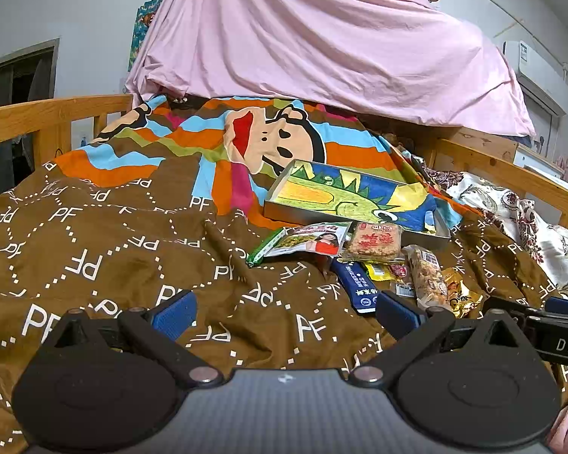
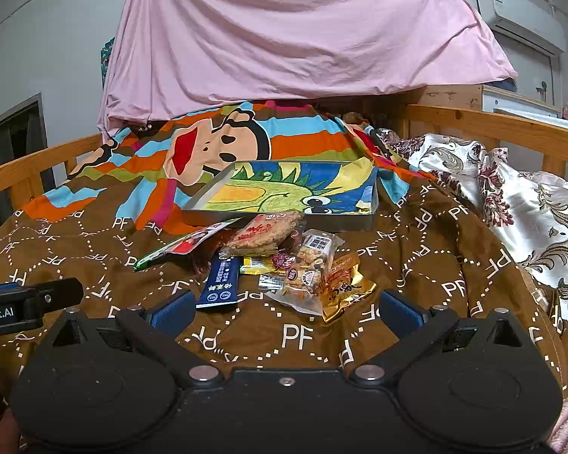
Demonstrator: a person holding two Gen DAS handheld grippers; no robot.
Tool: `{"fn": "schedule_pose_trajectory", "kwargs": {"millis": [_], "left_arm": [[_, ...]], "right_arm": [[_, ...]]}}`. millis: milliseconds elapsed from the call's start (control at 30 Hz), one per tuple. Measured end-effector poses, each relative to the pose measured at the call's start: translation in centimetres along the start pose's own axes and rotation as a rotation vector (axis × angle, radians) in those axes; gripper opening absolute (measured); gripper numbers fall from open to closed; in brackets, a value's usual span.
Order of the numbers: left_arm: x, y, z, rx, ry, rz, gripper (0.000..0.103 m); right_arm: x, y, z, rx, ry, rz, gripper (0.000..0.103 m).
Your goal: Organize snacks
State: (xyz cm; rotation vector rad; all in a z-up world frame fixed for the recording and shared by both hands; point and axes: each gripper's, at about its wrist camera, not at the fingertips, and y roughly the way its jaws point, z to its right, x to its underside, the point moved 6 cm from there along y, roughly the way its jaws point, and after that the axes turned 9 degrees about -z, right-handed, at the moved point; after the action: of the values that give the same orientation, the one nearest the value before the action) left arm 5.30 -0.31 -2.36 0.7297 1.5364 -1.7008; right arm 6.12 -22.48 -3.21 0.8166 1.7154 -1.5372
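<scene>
Several snack packets lie in a pile on a brown bedspread: a blue bar [image 2: 219, 282], a rice cracker pack [image 2: 263, 234], a clear nut-bar pack [image 2: 310, 270], a gold packet [image 2: 346, 289] and a green-edged pouch [image 2: 185, 244]. Behind them sits a shallow tin tray [image 2: 284, 191] with a dinosaur picture. My right gripper [image 2: 286, 308] is open, just short of the pile. My left gripper [image 1: 284, 312] is open, left of the pile, its right finger near the blue bar [image 1: 356, 283]. The tray [image 1: 356, 198] also shows in the left wrist view.
Wooden bed rails [image 2: 492, 123] run along both sides. A pink sheet [image 2: 284, 38] hangs behind. A floral quilt [image 2: 511, 196] is heaped on the right, and a striped cartoon blanket [image 2: 216, 143] lies behind the tray.
</scene>
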Motion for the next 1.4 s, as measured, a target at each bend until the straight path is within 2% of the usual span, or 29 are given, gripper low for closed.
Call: {"fn": "schedule_pose_trajectory", "kwargs": {"millis": [467,867,1400], "left_arm": [[-0.1,-0.2,-0.4,-0.001,-0.001,-0.002,0.103],[0.1,0.4,-0.6,-0.013,-0.017,-0.036,0.103],[0.1,1.2,-0.8,-0.073,-0.067,-0.155,0.103]], "right_arm": [[-0.6,-0.3,0.7,0.000,0.001,-0.002,0.102],[-0.2,0.0,0.1,0.001,0.004,-0.004,0.102],[-0.1,0.3,0.5,0.014,0.021,-0.029,0.102]]}}
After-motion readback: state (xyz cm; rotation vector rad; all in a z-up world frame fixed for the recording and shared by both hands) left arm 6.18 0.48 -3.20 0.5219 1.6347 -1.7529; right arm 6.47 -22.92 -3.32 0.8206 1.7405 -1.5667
